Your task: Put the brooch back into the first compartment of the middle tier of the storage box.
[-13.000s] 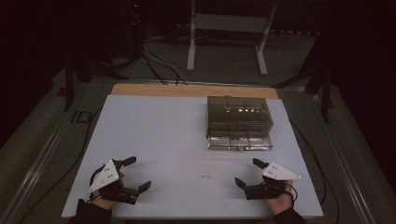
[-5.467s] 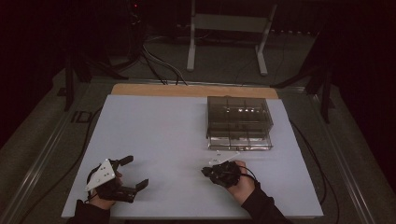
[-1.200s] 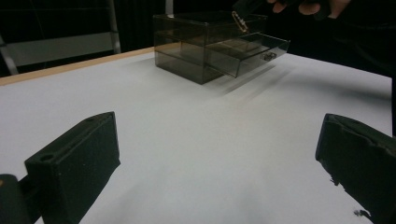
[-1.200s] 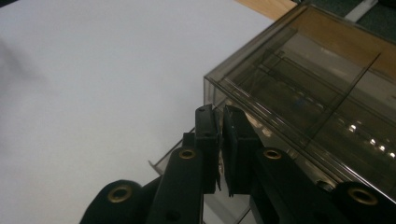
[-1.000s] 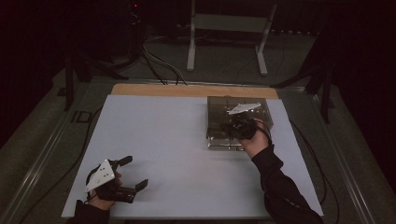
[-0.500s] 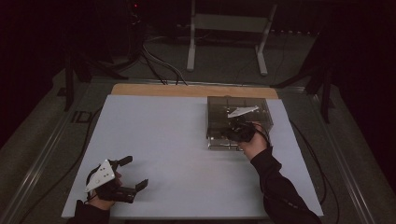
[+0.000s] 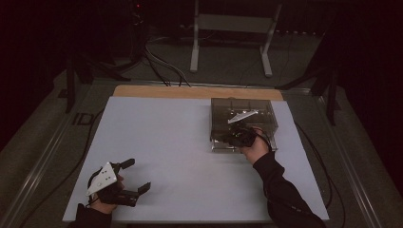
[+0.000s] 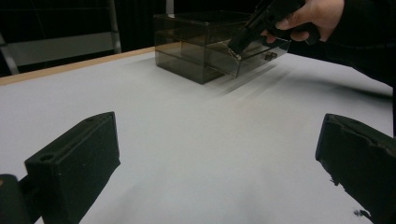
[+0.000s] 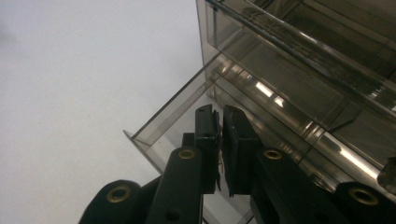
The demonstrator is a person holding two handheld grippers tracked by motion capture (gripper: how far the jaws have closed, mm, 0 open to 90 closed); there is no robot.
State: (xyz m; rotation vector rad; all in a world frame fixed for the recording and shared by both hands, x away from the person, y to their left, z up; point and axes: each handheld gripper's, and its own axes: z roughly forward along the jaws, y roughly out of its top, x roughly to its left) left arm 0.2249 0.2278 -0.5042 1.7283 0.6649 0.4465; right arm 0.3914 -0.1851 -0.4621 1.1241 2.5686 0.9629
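- A white table (image 7: 180, 142) bears a smoky clear plastic drawer box (image 7: 243, 124) toward its far right, with one lower drawer (image 9: 173, 116) pulled open.
- The right gripper (image 7: 233, 137) reaches into that open drawer, jaws nearly pressed together on something thin and dark; what it is cannot be told.
- The left gripper (image 7: 135, 178) rests at the near left, jaws wide apart, holding nothing.

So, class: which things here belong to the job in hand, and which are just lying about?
In the job:
- right gripper, jaws closed over the open drawer
- clear drawer box

Not in use:
- left gripper, jaws open, resting on the white table
- metal stand
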